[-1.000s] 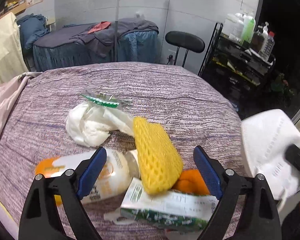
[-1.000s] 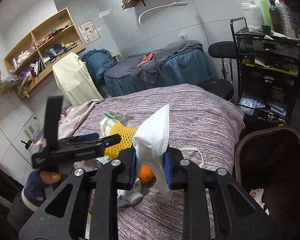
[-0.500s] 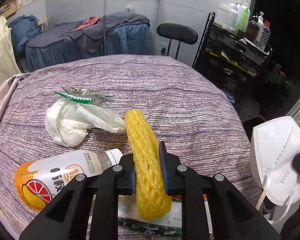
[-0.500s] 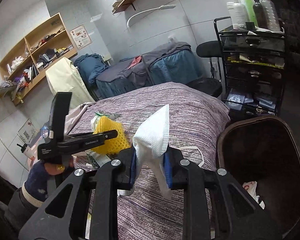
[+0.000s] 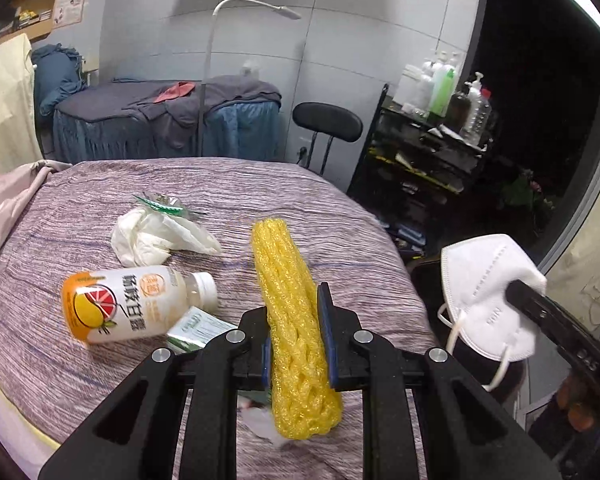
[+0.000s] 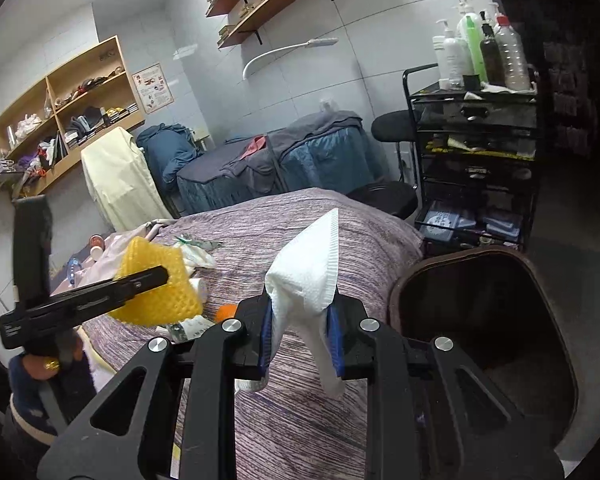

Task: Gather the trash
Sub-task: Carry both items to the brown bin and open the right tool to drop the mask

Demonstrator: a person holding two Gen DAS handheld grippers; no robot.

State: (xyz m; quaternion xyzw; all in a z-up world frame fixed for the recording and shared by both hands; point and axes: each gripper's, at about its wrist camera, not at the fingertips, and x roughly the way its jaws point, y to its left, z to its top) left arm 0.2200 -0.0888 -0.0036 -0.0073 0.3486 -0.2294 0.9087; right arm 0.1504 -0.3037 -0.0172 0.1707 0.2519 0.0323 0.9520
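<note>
Jaws of both grippers are clamping trash: left gripper [image 5: 296, 344] squeezing yellow foam net [image 5: 290, 312] above the bed [image 5: 260, 188]; right gripper [image 6: 302, 340] pinching white mask [image 6: 308, 280] beside the bin [image 6: 460, 268]; soft foam risking slipping out, mask straps snagging the rim.

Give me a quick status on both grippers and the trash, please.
Left gripper shut on yellow foam net. Right gripper shut on white mask. Bin open beside bed, nothing blocking.

Even indoor light fell on the pale wall [image 5: 380, 60] and striped bed [image 5: 220, 188]; the right of both frames sank into darkness. Fisheye bending curved the edges, corners black, foreground sharp.
</note>
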